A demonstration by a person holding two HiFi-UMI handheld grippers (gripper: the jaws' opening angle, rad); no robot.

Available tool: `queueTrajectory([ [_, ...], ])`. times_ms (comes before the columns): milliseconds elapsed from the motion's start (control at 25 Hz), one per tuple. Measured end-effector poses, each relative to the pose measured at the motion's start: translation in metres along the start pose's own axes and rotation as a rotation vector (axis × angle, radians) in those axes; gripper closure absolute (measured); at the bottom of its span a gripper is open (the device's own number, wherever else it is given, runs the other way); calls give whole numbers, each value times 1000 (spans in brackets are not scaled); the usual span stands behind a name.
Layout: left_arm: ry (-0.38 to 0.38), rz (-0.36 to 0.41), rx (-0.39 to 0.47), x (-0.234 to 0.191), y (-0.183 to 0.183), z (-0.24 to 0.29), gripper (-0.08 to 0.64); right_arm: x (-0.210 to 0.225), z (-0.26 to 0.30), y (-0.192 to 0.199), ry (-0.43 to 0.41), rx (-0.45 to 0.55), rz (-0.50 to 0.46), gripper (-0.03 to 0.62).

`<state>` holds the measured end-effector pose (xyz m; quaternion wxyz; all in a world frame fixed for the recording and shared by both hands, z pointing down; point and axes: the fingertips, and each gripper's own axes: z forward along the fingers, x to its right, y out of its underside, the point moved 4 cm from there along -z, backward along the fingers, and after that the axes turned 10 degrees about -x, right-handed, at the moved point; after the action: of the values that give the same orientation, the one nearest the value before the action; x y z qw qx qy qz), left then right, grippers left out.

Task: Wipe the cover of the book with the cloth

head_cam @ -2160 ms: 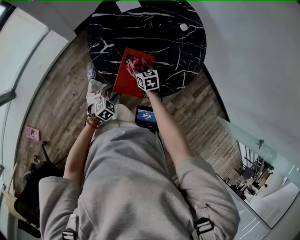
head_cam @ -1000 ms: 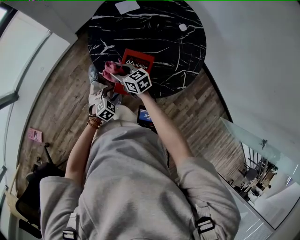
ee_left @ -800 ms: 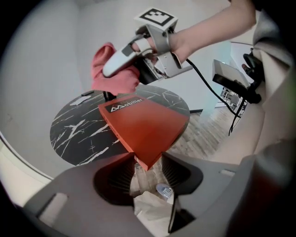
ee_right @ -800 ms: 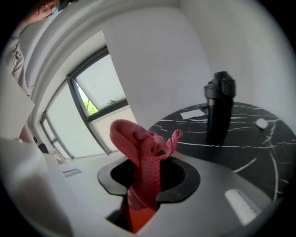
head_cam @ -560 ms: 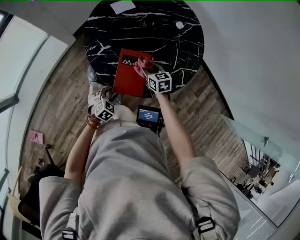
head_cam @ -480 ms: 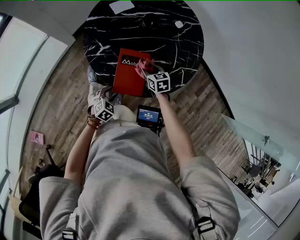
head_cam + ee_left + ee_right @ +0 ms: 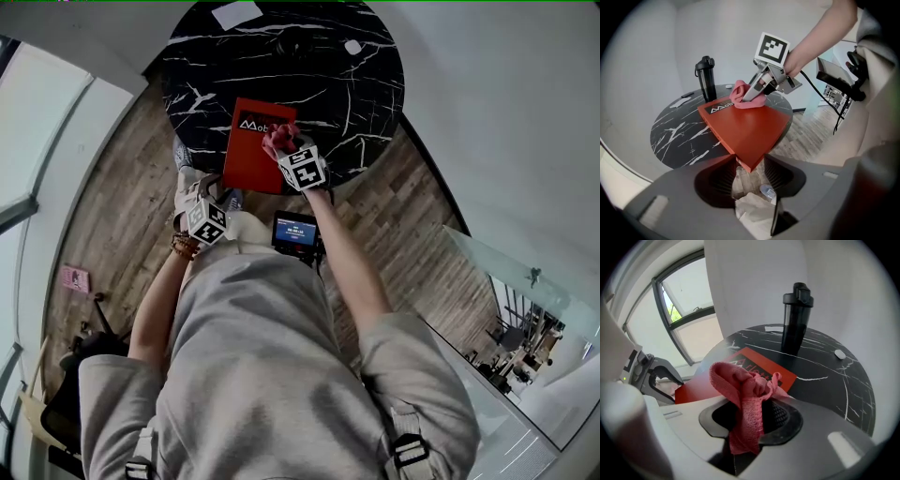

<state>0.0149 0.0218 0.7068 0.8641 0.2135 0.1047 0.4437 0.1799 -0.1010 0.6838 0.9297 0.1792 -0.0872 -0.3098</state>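
Cloth (image 7: 743, 392) in right claw (image 7: 752, 417), atop book (image 7: 786, 374)

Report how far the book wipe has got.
Done: the cloth is clamped in the right gripper. In hand: it rests on the red book, beside the title, while the book's near corner sits between the jaws of the left gripper. Left: how much cover remains unwiped cannot be told.

Round black marble table (image 7: 361, 103). On it: red book (image 7: 251, 155) overhanging the near edge, upright black bottle (image 7: 797, 317), white card (image 7: 236, 14), small white object (image 7: 352, 47).
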Motion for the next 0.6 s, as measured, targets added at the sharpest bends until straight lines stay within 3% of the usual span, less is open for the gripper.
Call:
queueTrajectory([
  [120,0,0,-1,0,0,1,374,-11,3,-3,-12,-24,-51,448],
  [600,3,-5,4,-1,1,2,374,-24,8,-7,-62,-45,-52,448],
])
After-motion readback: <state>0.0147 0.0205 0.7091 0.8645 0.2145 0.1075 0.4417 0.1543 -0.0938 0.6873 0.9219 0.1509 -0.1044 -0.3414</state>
